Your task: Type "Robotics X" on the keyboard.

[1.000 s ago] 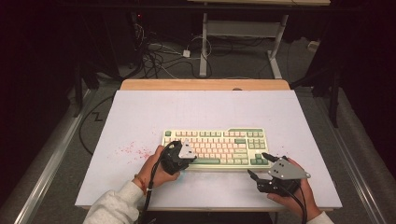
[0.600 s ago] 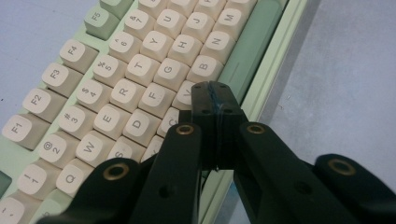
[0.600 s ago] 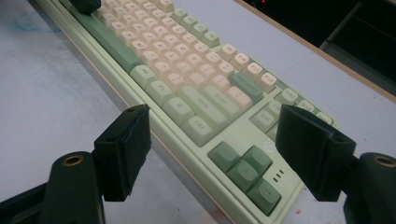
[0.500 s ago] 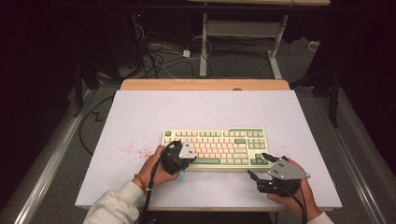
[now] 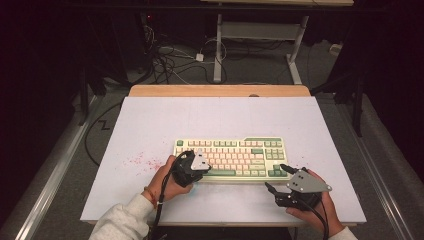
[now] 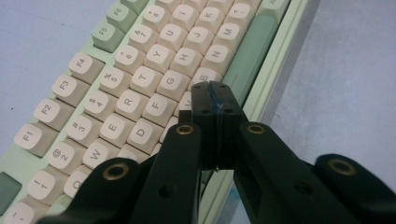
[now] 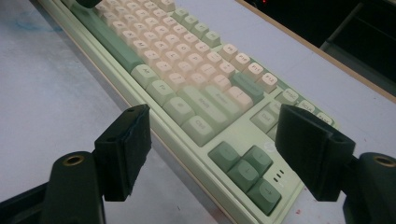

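The keyboard [image 5: 230, 157], lying near the table's [image 5: 150, 120] near edge, is met by the left gripper [image 6: 215, 100], jaws closed empty as a key-pressing tip, while the right gripper [image 7: 212, 154] is held wide open at its right end.

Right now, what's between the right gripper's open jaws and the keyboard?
Bare white table. In the high view the right gripper sits just off the keyboard at its near right corner; the right gripper view shows the arrow keys ahead.

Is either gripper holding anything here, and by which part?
Nothing is held. The left gripper is shut with nothing between its jaws, over the keyboard; the right gripper is open beside the keyboard's arrow keys.
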`<state>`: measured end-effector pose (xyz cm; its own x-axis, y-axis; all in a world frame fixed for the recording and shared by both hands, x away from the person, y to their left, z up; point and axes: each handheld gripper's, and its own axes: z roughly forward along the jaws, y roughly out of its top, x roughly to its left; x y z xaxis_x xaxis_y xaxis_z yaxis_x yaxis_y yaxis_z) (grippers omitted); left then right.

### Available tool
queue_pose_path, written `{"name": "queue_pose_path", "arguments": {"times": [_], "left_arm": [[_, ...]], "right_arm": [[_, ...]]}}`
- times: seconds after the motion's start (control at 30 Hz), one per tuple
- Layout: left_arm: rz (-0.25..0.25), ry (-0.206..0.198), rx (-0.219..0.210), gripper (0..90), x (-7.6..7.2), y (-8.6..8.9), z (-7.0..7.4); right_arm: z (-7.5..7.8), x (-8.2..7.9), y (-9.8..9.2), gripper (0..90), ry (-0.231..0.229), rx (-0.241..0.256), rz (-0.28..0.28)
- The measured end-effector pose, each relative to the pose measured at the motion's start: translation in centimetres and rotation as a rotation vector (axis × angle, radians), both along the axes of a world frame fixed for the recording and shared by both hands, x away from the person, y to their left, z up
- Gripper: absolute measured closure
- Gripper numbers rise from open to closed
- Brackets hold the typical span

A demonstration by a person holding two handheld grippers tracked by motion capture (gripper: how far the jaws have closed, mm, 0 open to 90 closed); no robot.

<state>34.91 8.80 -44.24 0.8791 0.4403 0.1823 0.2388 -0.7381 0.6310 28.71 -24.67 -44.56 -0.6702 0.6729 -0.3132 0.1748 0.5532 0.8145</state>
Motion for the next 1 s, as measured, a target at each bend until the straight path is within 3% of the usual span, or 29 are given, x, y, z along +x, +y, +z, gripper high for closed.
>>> {"name": "queue_pose_path", "arguments": {"times": [0.77, 1.0], "left_arm": [[0.021, -0.029, -0.028, 84.8, 0.1, 0.9, 0.7], [0.031, -0.064, -0.041, 74.2, 0.0, 1.3, 0.9]], "right_arm": [[0.0, 0.0, 0.0, 27.0, -0.001, 0.003, -0.001], [0.1, 0.0, -0.1, 27.1, -0.002, 0.007, -0.001]]}}
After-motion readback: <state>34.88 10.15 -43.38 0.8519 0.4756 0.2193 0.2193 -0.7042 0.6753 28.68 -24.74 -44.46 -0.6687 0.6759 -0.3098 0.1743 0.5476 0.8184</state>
